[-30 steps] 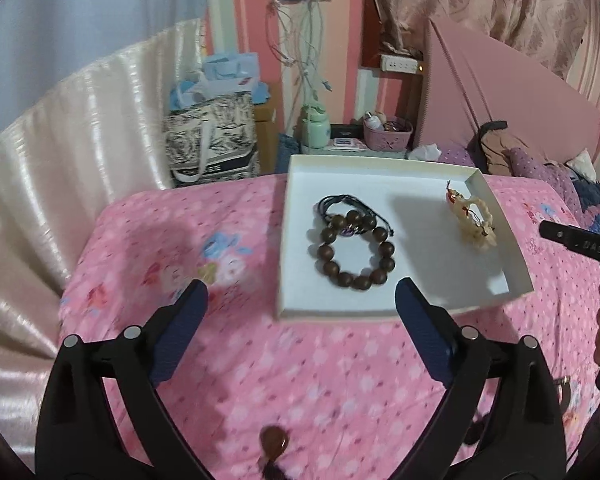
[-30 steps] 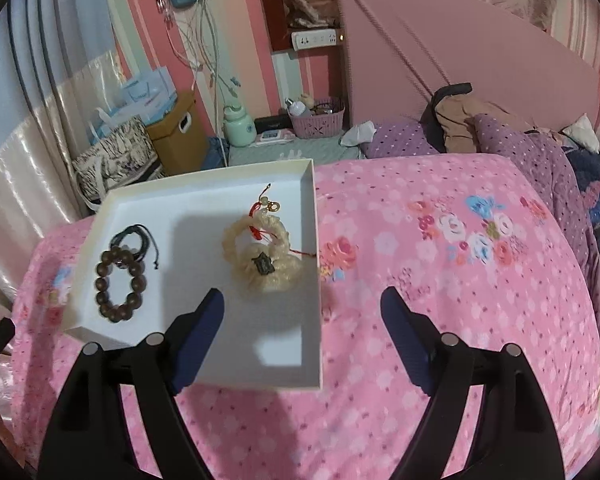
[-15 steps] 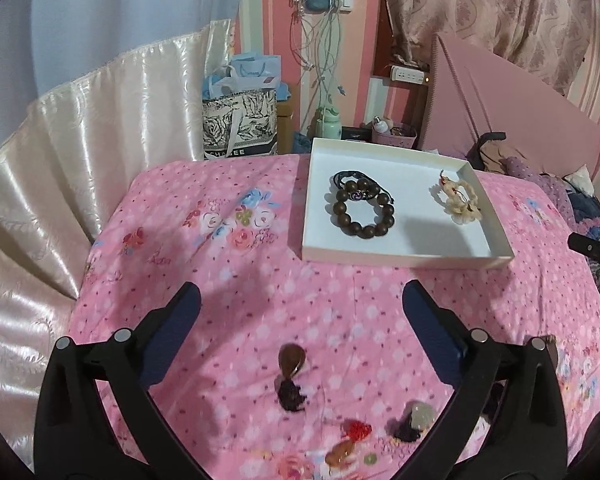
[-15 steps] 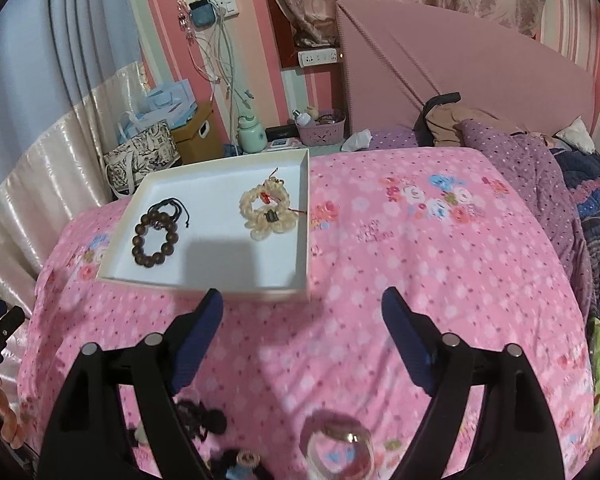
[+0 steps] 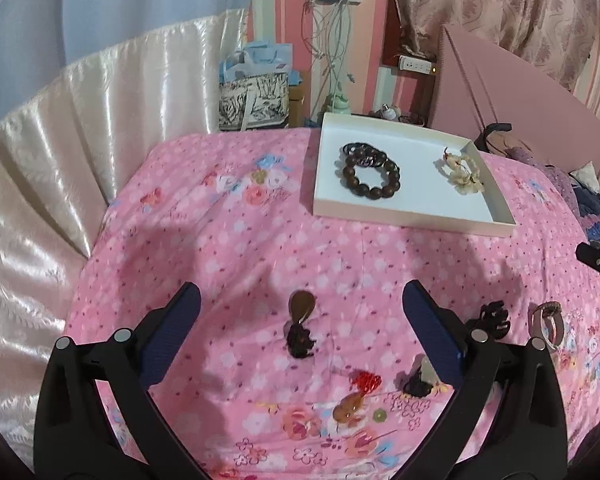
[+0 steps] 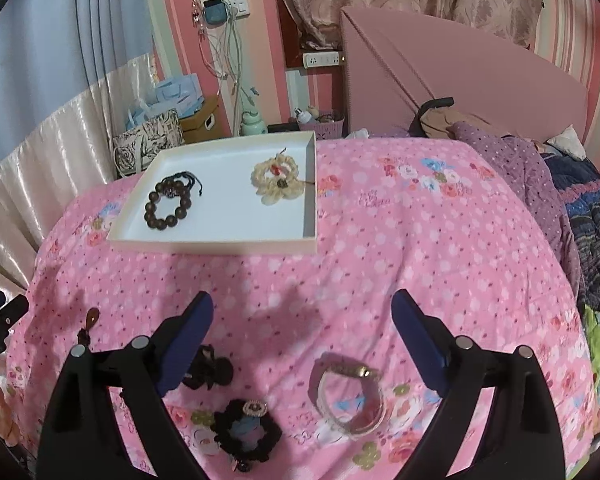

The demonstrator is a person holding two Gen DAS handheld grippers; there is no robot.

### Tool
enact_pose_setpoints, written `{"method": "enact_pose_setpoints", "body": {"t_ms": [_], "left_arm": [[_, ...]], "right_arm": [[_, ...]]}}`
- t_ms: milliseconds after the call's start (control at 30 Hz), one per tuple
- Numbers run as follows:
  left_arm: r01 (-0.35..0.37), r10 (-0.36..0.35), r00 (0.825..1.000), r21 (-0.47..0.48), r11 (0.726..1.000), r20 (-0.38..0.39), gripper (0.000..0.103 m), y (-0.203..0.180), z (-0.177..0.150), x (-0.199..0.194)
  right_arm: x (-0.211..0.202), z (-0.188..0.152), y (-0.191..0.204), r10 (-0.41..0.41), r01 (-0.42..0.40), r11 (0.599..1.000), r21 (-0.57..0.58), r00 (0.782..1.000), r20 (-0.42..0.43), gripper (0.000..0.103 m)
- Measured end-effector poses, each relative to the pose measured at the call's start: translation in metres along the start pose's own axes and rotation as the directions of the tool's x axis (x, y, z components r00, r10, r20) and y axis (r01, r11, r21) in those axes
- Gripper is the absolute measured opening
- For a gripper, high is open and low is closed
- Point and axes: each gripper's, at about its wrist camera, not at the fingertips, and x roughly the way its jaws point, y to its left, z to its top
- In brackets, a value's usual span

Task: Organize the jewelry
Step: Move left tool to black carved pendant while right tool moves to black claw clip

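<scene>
Near the white tray [image 6: 220,246], both grippers had drawn back toward the loose pieces. The left gripper [image 5: 300,312] and right gripper [image 6: 302,316] gaped empty. A pale bangle [image 6: 350,398] looked likeliest next.

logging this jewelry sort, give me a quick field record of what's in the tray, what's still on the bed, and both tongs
tray: shallow white rectangular tray on the pink floral bedspread
in tray: dark brown wooden bead bracelet on the left, cream shell bracelet with red cord on the right
on bedspread: brown teardrop pendant, clear bangle with gold clasp, black scrunchie, red and amber charm
left tongs: open, empty, either side of the teardrop pendant
right tongs: open, empty, bangle just below
</scene>
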Motion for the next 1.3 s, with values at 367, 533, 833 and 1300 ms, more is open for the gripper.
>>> {"method": "enact_pose_setpoints", "body": {"t_ms": [367, 533, 833, 1300], "left_arm": [[-0.024, 0.023, 1.000, -0.019, 1.000, -0.020, 0.100, 0.013, -0.016, 0.005], [-0.024, 0.023, 0.998, -0.019, 1.000, -0.055, 0.100, 0.015, -0.021, 0.018], [-0.029, 0.029, 0.992, 0.002, 1.000, -0.123, 0.100, 0.009, -0.031, 0.050], [-0.004, 0.002, 0.979, -0.007, 1.000, -0.201, 0.099, 0.010, -0.035, 0.085]], "right_arm": [[0.000, -0.023, 0.020, 0.005, -0.005, 1.000, -0.021, 1.000, 0.007, 0.091], [0.013, -0.033, 0.032, -0.001, -0.001, 0.999, -0.043, 1.000, -0.029, 0.091], [0.036, -0.044, 0.053, -0.009, 0.002, 0.996, -0.089, 0.997, -0.082, 0.091], [0.069, -0.054, 0.073, -0.028, 0.008, 0.992, -0.127, 0.987, -0.156, 0.091]]}}
